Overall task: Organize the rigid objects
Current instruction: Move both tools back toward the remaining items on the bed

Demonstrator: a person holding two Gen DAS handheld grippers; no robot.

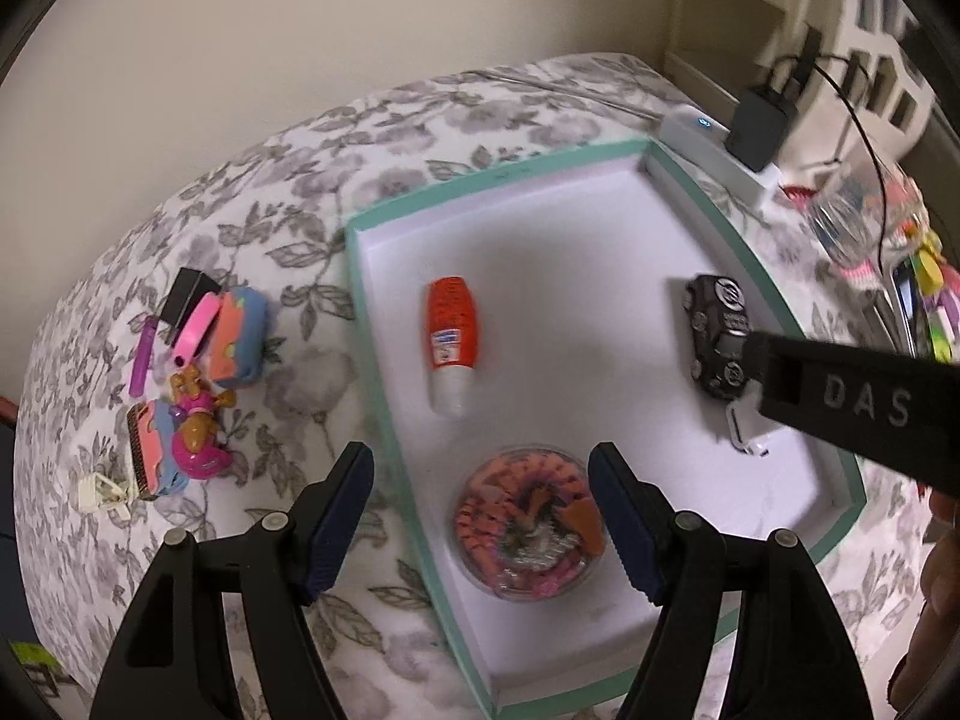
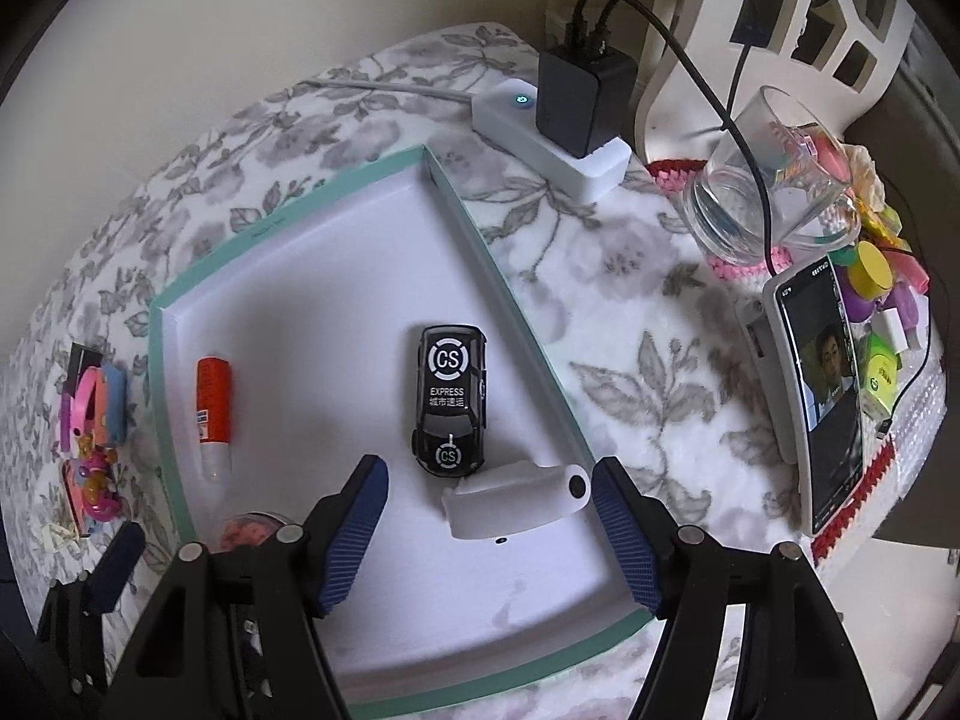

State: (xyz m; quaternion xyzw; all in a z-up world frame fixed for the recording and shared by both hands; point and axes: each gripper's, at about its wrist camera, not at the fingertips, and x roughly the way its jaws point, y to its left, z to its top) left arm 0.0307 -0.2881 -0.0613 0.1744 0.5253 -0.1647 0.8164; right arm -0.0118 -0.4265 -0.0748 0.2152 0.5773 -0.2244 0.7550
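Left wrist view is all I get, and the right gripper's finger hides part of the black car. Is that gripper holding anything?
Observer: No. The right gripper is open above the tray; a white device lies under it, seemingly clear of the pads.
Operator: Is the car upright?
Observer: Yes. The car sits roof up, with "CS EXPRESS" readable on top.
Operator: What stands right of the tray?
Observer: A phone, propped up with its screen lit.
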